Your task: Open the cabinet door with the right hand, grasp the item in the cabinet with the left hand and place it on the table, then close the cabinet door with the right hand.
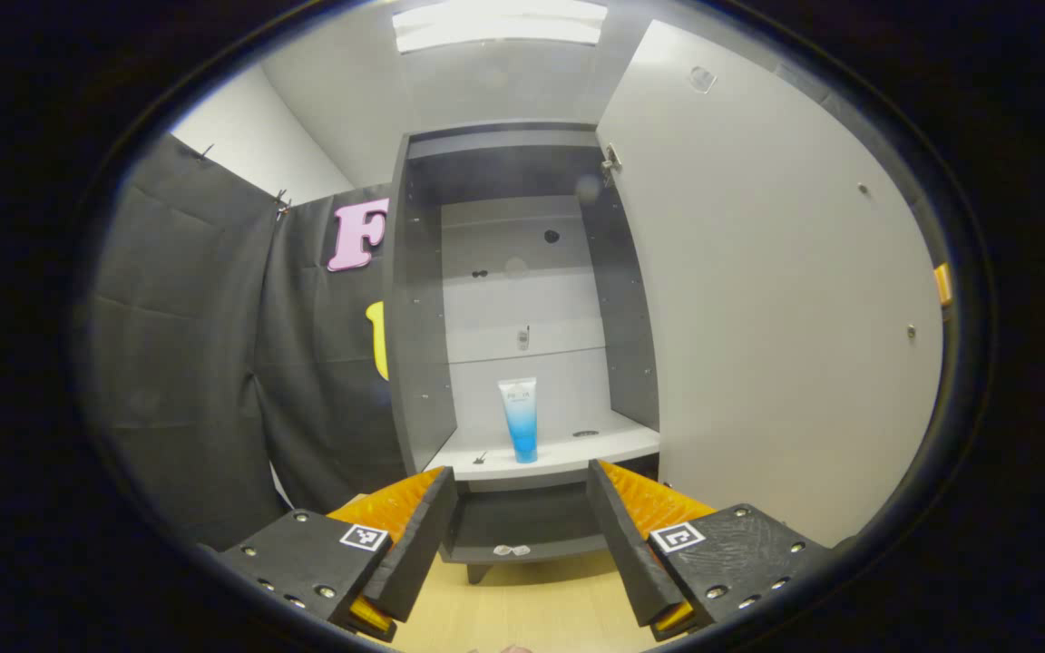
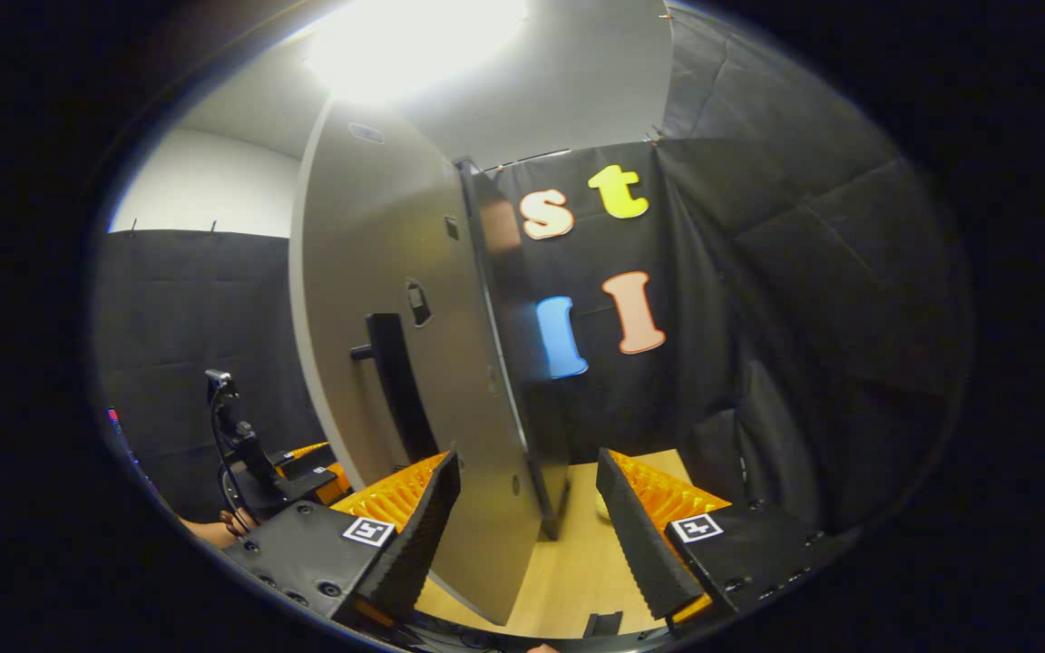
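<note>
With the cabinet door (image 1: 776, 299) swung aside, the left tongs (image 1: 513, 544) gaped wide before the tube (image 1: 520, 419) ahead (right tongs (image 2: 527, 535) likewise wide, straddling the door's edge).

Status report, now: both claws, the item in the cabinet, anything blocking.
Left claw open, short of the shelf. Right claw open, straddling the open door edge. Tube upright on the shelf, untouched. Path to it clear.

The left gripper (image 1: 522, 526) points level and forward, fingers spread wide with nothing between them. The right gripper (image 2: 527, 521) is likewise spread, its fingers touching nothing.
</note>
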The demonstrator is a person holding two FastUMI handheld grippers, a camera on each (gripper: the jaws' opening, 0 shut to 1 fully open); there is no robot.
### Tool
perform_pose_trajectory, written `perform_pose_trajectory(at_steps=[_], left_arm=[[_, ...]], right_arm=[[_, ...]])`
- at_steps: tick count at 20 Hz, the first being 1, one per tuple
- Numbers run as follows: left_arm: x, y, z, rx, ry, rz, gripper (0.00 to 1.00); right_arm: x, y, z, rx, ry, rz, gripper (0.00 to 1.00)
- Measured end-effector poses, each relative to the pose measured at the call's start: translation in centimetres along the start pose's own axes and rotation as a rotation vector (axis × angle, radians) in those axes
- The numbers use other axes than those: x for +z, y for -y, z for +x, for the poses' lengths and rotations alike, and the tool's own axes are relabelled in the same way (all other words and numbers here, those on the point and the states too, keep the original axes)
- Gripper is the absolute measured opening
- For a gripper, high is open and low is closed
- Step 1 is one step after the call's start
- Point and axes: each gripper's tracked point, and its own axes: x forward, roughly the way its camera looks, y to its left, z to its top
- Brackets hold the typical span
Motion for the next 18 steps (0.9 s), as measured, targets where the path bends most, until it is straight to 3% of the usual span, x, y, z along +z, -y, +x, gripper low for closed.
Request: perform_pose_trajectory(at_steps=[1,3,4,6,18], left_arm=[[0.3,0.1,1.3,-0.006,0.004,0.0,0.87],[0.6,0.0,3.9,-0.015,0.013,0.001,0.87],[0.8,0.0,5.3,-0.021,0.016,0.001,0.87],[1.1,-0.1,7.7,-0.029,0.021,-0.005,0.87],[-3.1,-0.9,21.3,-0.091,-0.036,-0.028,0.87]], right_arm=[[-0.3,1.4,0.1,-0.057,-0.001,-0.011,0.98],[-1.0,3.9,-0.1,-0.168,-0.005,-0.039,0.92],[-1.3,4.7,-0.4,-0.219,-0.006,-0.049,0.97],[-2.0,5.8,-0.1,-0.285,-0.012,-0.054,0.98],[-3.8,6.3,3.9,-0.465,-0.037,-0.054,0.98]])
